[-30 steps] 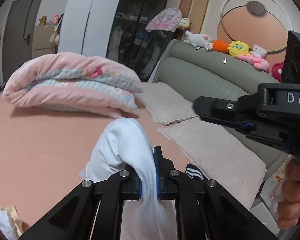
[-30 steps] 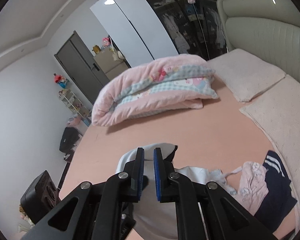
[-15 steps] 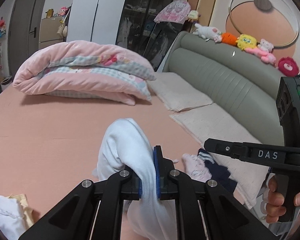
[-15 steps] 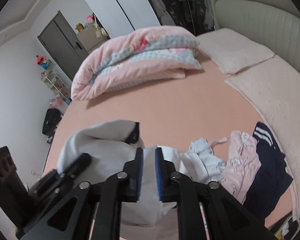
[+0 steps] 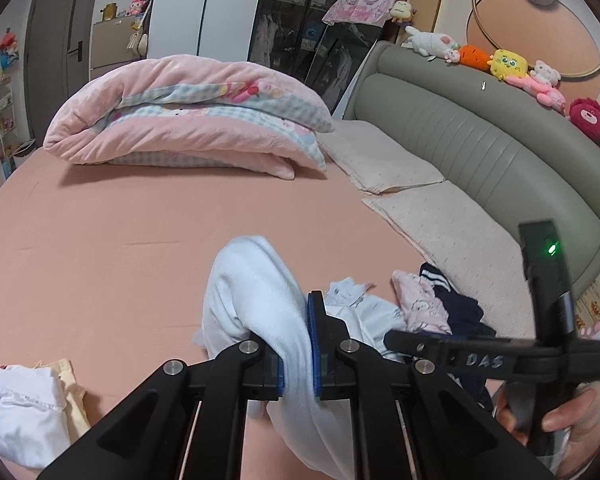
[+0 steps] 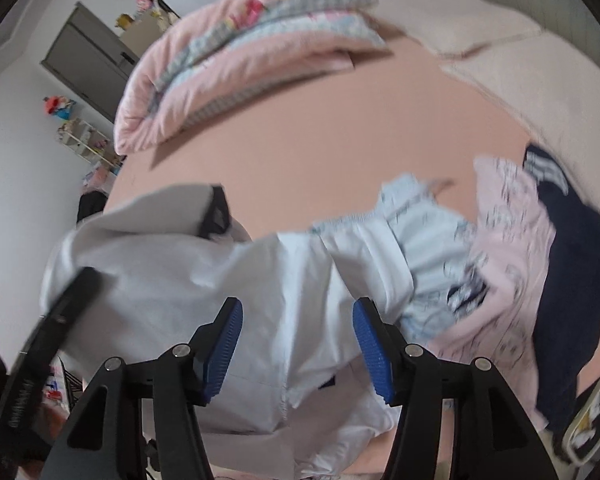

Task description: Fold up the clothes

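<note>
A white garment [image 5: 256, 300] hangs bunched over the pink bed sheet [image 5: 100, 240], and my left gripper [image 5: 298, 344] is shut on a fold of it. In the right wrist view the same white garment [image 6: 204, 280] spreads below my right gripper [image 6: 298, 344], which stands open with the cloth lying loose between its blue pads [image 6: 370, 344]. The right gripper's body [image 5: 480, 356] shows in the left wrist view, held by a hand [image 5: 560, 420] at the lower right. A pile of clothes, pale blue [image 6: 420, 248], pink [image 6: 508, 248] and navy with white stripes [image 6: 568, 240], lies to the right.
A rolled pink quilt [image 5: 188, 120] lies at the far side of the bed. Two pale pillows [image 5: 440, 224] rest against the green headboard [image 5: 480, 136] with plush toys on top. White and yellow clothes [image 5: 24, 404] lie at the near left.
My right gripper has opened and let go of the white garment, and it has tipped down toward the clothes. The left gripper keeps its hold and has shifted slightly.
</note>
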